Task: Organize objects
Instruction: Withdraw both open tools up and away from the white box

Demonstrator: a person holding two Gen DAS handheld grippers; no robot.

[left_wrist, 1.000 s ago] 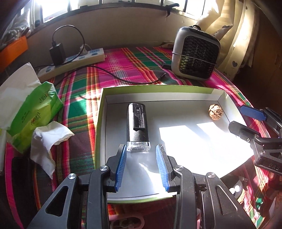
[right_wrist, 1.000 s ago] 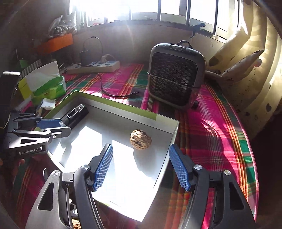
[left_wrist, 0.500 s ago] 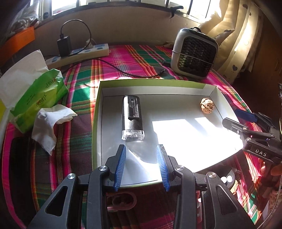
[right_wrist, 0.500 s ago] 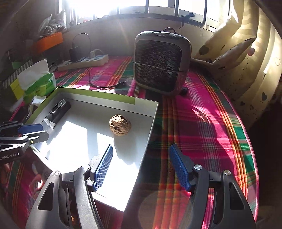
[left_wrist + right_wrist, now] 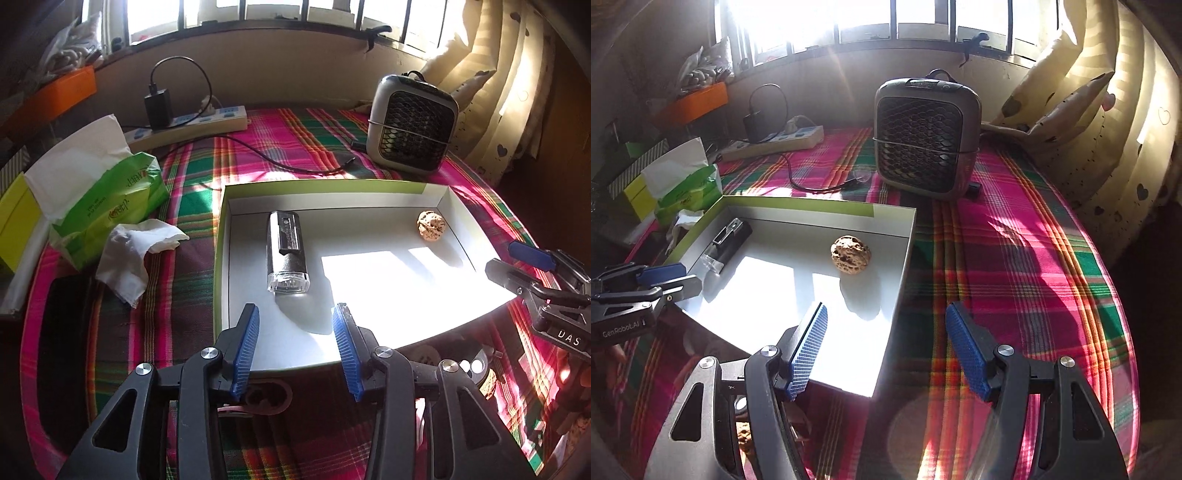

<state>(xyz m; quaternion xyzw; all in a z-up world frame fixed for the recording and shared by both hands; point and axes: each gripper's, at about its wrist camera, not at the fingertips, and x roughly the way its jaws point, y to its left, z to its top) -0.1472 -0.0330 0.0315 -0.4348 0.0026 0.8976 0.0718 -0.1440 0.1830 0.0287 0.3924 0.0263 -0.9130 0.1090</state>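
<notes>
Both tongs were empty at that moment. My left gripper [image 5: 295, 347] hovered over the near edge of the tray [image 5: 221, 258], and its jaws were opening with nothing between them. My right gripper [image 5: 886, 354] stood wide above the tray's near right corner, one pad over the white floor and the other over the plaid cloth [image 5: 1015, 266].

Two things lay inside the tray already. The black flashlight [image 5: 287, 254] lay flat near the left wall, just ahead of my left gripper and almost in line with it. Its long axis ran from the near edge toward the far edge, and its clear lens end pointed back to me. The left hand was clearly the nearer one to it. The walnut [image 5: 850, 254] sat close to the far right corner, ahead of my right gripper and a little left of its line. It is round, so I could see no real long axis.

I think both pieces were placed, and other items waited under the near edge.
</notes>
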